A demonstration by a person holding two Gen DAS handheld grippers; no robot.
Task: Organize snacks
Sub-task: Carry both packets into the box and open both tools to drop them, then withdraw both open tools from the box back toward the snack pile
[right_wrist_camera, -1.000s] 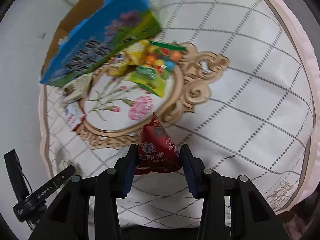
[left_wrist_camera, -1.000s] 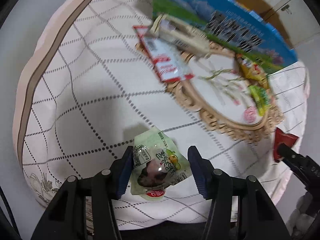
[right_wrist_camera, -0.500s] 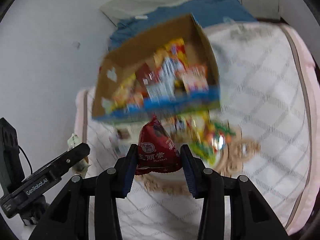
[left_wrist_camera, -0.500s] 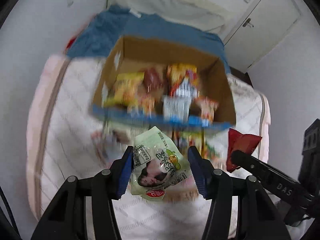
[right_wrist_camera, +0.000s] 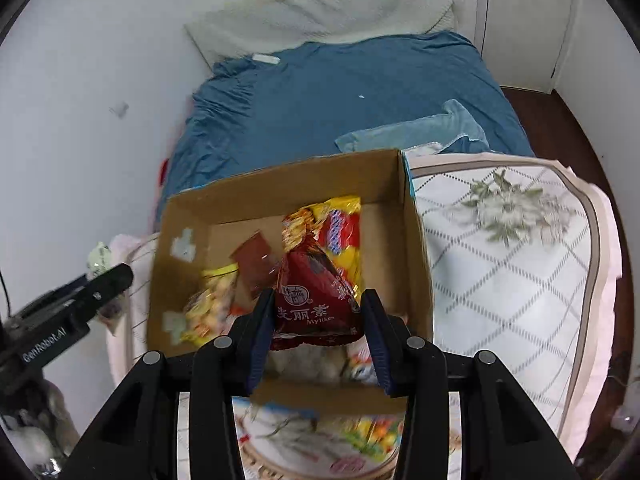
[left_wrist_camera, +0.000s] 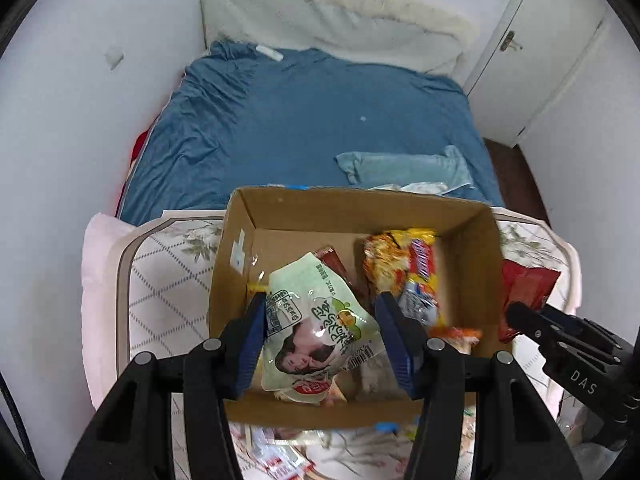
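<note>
My left gripper (left_wrist_camera: 320, 336) is shut on a pale green snack packet (left_wrist_camera: 316, 324) and holds it above the open cardboard box (left_wrist_camera: 360, 212). My right gripper (right_wrist_camera: 318, 320) is shut on a dark red snack bag (right_wrist_camera: 316, 296), held over the same box (right_wrist_camera: 280, 184). The box holds several snack packets, among them a yellow and red one (left_wrist_camera: 404, 264) (right_wrist_camera: 340, 224). The right gripper with its red bag (left_wrist_camera: 524, 284) shows at the right of the left wrist view. The left gripper (right_wrist_camera: 80, 300) shows at the left of the right wrist view.
The box stands on a white quilted cushion (right_wrist_camera: 508, 248) with a grid pattern. Loose snacks (right_wrist_camera: 368, 428) lie on an oval ornate tray below the box's near wall. Beyond is a bed with a blue sheet (left_wrist_camera: 312, 120), white walls and a door (left_wrist_camera: 532, 48).
Both grippers rose from low over the cushion and tilted up, carrying their packets. They now look into the box from above, with the bed in view behind.
</note>
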